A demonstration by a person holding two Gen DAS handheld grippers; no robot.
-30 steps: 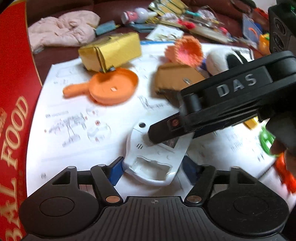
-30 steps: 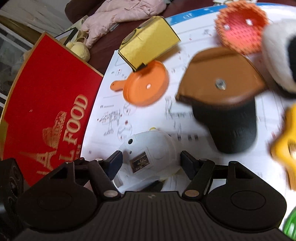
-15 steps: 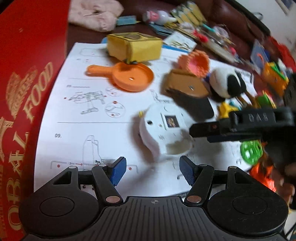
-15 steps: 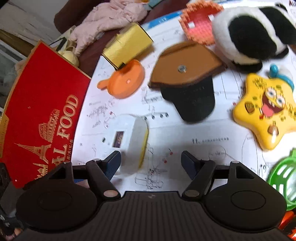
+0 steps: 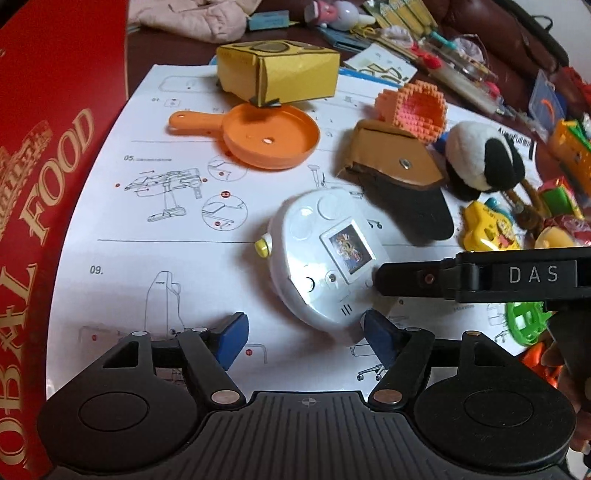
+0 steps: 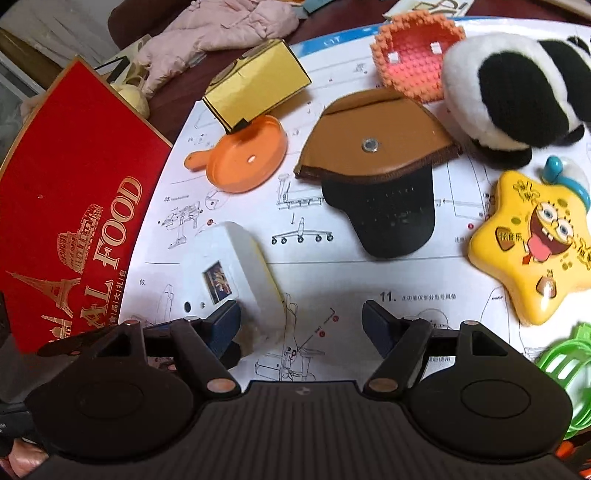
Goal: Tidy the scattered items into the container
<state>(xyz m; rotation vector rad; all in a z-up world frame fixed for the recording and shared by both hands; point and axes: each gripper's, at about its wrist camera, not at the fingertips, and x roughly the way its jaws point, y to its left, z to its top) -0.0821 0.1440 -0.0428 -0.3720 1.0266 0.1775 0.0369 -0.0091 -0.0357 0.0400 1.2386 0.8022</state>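
A white toy game console [image 5: 325,254] with a small screen lies on the instruction sheet [image 5: 155,229], just ahead of my open left gripper [image 5: 303,334]; its near edge is by the right pad. My right gripper [image 6: 301,323] is open; its left finger [image 5: 406,278] touches the console's right side, and the console [image 6: 229,273] sits beside its left pad. The red box lid [image 5: 48,184] marked FOOD stands at the left.
On the sheet: orange toy pan [image 5: 258,138], yellow box [image 5: 277,74], brown and black pouch [image 6: 380,166], pink brick basket [image 6: 413,59], panda plush [image 6: 509,96], yellow star toy [image 6: 535,240], green plastic piece [image 6: 565,369]. Pink cloth [image 6: 221,33] and clutter lie behind.
The console has been released by both grippers and turned screen side up on the sheet. My left gripper has pulled back. The right gripper has shifted right of it.
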